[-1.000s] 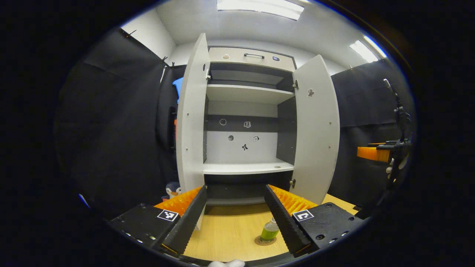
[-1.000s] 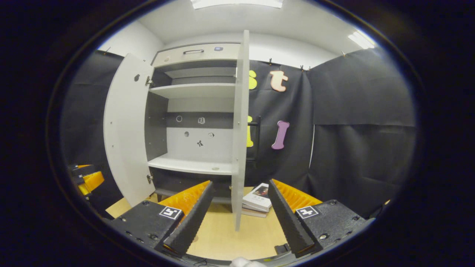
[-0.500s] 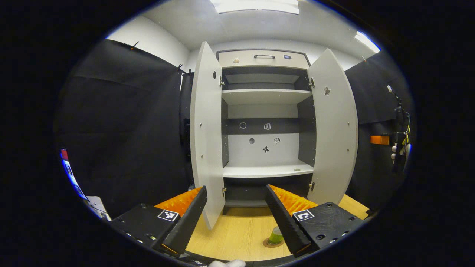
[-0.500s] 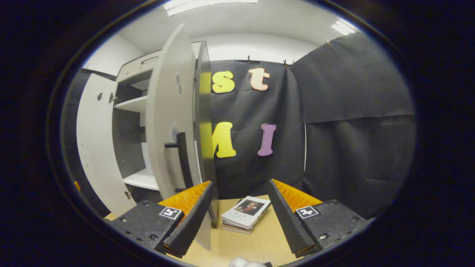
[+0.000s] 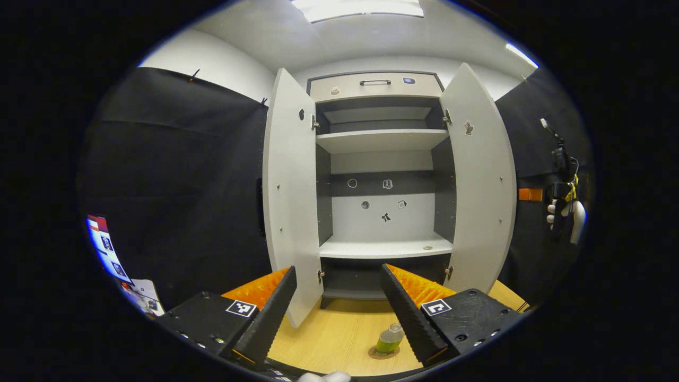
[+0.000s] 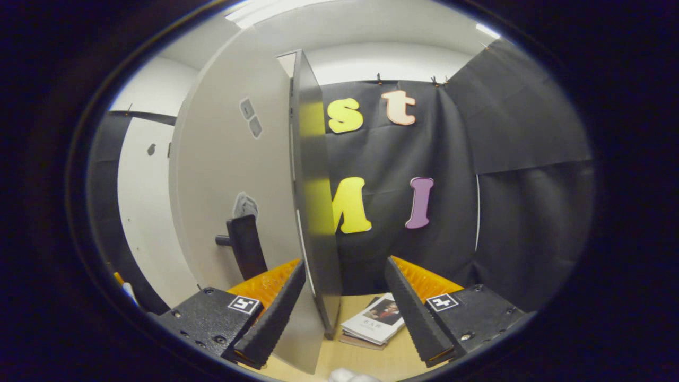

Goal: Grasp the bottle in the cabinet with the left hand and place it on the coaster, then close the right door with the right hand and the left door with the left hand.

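At the bottom of the left gripper view, the left tongs (image 5: pixel 338 314) stand with their two ribbed fingers spread wide and nothing between them, level and pointing forward. At the bottom of the right gripper view, the right tongs (image 6: pixel 345 317) are likewise spread wide, their fingers gripping nothing. At the right edge of the left gripper view, a white-gloved hand (image 5: pixel 566 215) holds the right tongs' upright handle, well apart from the left tongs.
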`<action>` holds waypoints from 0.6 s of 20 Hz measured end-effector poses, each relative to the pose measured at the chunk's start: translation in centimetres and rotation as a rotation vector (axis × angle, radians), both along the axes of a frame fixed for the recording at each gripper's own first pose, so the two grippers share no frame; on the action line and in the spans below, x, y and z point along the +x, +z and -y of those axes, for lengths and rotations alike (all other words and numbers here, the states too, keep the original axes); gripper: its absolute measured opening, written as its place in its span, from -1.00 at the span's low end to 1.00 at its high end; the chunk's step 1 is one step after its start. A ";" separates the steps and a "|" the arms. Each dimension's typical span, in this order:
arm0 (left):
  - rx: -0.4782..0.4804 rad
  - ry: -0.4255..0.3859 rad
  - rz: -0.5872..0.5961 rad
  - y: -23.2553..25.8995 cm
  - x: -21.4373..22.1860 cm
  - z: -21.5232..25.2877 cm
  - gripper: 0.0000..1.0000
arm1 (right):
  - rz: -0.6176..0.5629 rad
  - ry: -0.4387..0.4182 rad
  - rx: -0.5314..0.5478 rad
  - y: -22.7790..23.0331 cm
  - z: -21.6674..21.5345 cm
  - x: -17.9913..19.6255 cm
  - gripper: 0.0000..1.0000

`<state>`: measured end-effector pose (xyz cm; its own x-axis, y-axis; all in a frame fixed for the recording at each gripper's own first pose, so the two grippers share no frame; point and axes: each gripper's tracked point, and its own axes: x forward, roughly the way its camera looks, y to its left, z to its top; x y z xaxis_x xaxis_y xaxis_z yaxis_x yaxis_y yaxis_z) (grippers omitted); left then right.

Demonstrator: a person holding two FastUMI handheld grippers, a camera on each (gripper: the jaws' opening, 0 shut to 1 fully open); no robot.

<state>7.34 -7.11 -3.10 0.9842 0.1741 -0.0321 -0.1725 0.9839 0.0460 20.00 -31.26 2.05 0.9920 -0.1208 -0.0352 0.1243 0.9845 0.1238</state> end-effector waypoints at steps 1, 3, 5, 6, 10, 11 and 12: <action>-0.002 -0.002 0.000 -0.1 0.1 0.0 0.94 | 0.004 -0.001 -0.019 0.1 -0.1 0.0 0.98; -0.006 -0.001 -0.016 -0.6 0.3 -0.5 0.94 | 0.005 -0.017 -0.043 0.3 -0.2 0.0 0.96; -0.006 -0.007 -0.014 -0.7 0.5 -0.8 0.94 | 0.002 -0.021 -0.064 0.3 -0.9 -0.2 0.87; -0.005 -0.005 -0.015 -0.8 0.5 -1.2 0.94 | -0.001 -0.025 -0.069 0.4 -1.4 -0.2 0.96; -0.005 0.004 -0.009 -0.8 0.2 -2.7 0.94 | -0.011 0.030 -0.058 0.0 -6.2 0.7 0.96; -0.006 0.006 -0.010 -0.8 0.0 -3.2 0.94 | -0.012 0.038 -0.052 0.0 -7.2 0.9 0.86; -0.008 0.009 -0.012 -0.9 -0.1 -3.8 0.94 | -0.016 0.042 -0.058 0.1 -8.3 1.2 0.92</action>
<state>7.22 -3.31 -4.02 0.9821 0.1826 -0.0451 -0.1809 0.9827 0.0404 21.20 -22.96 2.10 0.9956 -0.0819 -0.0456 0.0847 0.9943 0.0647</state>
